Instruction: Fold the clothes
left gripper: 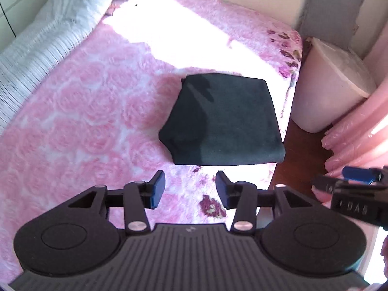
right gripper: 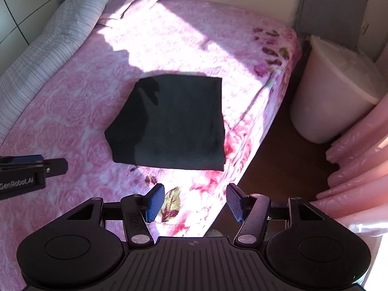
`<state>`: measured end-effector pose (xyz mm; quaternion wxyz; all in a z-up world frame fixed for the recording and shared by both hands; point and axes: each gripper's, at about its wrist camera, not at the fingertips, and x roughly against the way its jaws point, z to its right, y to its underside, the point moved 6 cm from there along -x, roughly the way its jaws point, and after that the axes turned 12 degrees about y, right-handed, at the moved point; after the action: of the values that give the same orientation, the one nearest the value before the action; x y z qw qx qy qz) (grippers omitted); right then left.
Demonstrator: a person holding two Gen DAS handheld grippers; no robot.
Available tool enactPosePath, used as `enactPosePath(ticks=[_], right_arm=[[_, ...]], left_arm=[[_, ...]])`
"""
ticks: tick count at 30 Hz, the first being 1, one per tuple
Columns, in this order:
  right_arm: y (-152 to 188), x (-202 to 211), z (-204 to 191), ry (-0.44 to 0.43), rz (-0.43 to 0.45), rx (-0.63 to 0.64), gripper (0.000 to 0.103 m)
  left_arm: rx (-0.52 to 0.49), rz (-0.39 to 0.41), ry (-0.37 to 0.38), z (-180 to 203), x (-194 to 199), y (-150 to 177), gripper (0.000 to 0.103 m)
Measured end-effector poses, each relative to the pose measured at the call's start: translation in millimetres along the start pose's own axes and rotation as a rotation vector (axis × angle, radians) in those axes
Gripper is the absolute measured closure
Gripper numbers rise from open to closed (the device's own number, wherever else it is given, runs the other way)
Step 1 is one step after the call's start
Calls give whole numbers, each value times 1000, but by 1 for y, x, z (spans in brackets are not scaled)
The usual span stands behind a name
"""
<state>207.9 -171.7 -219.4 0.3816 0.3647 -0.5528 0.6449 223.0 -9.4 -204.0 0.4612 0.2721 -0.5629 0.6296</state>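
A dark garment (left gripper: 223,121) (right gripper: 172,123) lies folded into a neat rectangle on the pink rose-patterned blanket (left gripper: 84,111) (right gripper: 72,101), near the bed's right edge. My left gripper (left gripper: 190,189) hovers open just short of the garment's near edge, with nothing between its blue pads. My right gripper (right gripper: 194,201) is open too, held above the bed's near corner, short of the garment. Each gripper shows in the other's view: the right one (left gripper: 351,181) at the right edge, the left one (right gripper: 31,167) at the left edge.
A rolled white striped quilt (left gripper: 43,29) (right gripper: 48,31) lies along the bed's left side. A pale bin (left gripper: 332,87) (right gripper: 332,92) stands on the wooden floor (right gripper: 278,169) beside the bed. Pink curtains (right gripper: 359,160) hang at the right. Strong sunlight washes out the blanket's far part.
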Motion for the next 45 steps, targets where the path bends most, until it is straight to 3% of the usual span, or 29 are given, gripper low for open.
enactPosePath(ticks=[9,23,35,45], right_arm=[[5,50,-3,-5,29,8,43],[19,83,-7,-29,30,-14,43],[2,84,-11,-35,38,-28,43],[-28,61,-22,-49,38,38,43]], left_arm=[[-22,21,-28,6,47,10,57],[-109,10,-7,21,71,27,56],[-90,43,16,10,75,8,54],[-27,33,23,-1,52,-19,53]])
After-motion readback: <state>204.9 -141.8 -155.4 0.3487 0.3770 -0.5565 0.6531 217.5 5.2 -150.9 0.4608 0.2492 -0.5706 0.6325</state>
